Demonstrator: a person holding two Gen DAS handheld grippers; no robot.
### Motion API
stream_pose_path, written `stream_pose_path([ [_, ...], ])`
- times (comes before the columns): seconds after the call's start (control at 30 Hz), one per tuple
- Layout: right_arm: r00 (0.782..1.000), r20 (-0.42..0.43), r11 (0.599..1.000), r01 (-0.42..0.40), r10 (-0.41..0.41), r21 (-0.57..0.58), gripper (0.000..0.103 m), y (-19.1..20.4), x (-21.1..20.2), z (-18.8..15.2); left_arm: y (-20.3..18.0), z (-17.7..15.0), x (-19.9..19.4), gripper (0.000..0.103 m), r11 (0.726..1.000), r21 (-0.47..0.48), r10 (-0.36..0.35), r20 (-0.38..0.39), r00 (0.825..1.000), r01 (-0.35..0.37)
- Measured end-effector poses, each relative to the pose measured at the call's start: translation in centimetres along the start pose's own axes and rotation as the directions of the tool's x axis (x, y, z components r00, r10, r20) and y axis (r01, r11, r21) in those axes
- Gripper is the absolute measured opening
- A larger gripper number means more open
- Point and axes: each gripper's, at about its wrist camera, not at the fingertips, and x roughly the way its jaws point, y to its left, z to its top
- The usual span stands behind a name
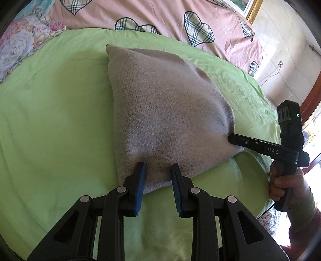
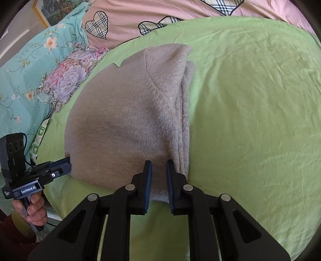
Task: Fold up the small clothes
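A grey-beige knitted garment (image 1: 164, 104) lies folded on a green sheet (image 1: 50, 120). In the left wrist view my left gripper (image 1: 158, 166) clamps the garment's near edge, with cloth bunched between the blue pads. The right gripper (image 1: 230, 138) comes in from the right and pinches the near right corner. In the right wrist view the garment (image 2: 124, 124) shows stacked layers along its right side. My right gripper (image 2: 159, 163) is shut on the near edge beside those layers. The left gripper (image 2: 68, 164) grips the near left corner.
A pink quilt with plaid hearts (image 1: 160, 16) lies behind the green sheet (image 2: 250, 120). Floral pillows (image 2: 30, 70) sit at the far left. A hand (image 1: 286, 186) holds the right gripper's handle near the bed's edge, and another hand (image 2: 34, 208) holds the left one.
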Motion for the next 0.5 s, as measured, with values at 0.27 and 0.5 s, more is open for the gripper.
stream_pose_path([
  [0.27, 0.999, 0.02, 0.999, 0.04, -0.04, -0.006, 0.014, 0.8, -0.5, -0.6, -0.6, 0.0, -0.4, 0.026, 0.999, -0.024, 0.035, -0.023, 0.999, -0.035],
  [0.5, 0.996, 0.054, 0.997, 0.076, -0.077, 0.005, 0.018, 1.6, -2.7, -1.8, -1.7, -0.6, -2.2, 0.031, 0.995, 0.007, 0.098, -0.013, 0.995, -0.098],
])
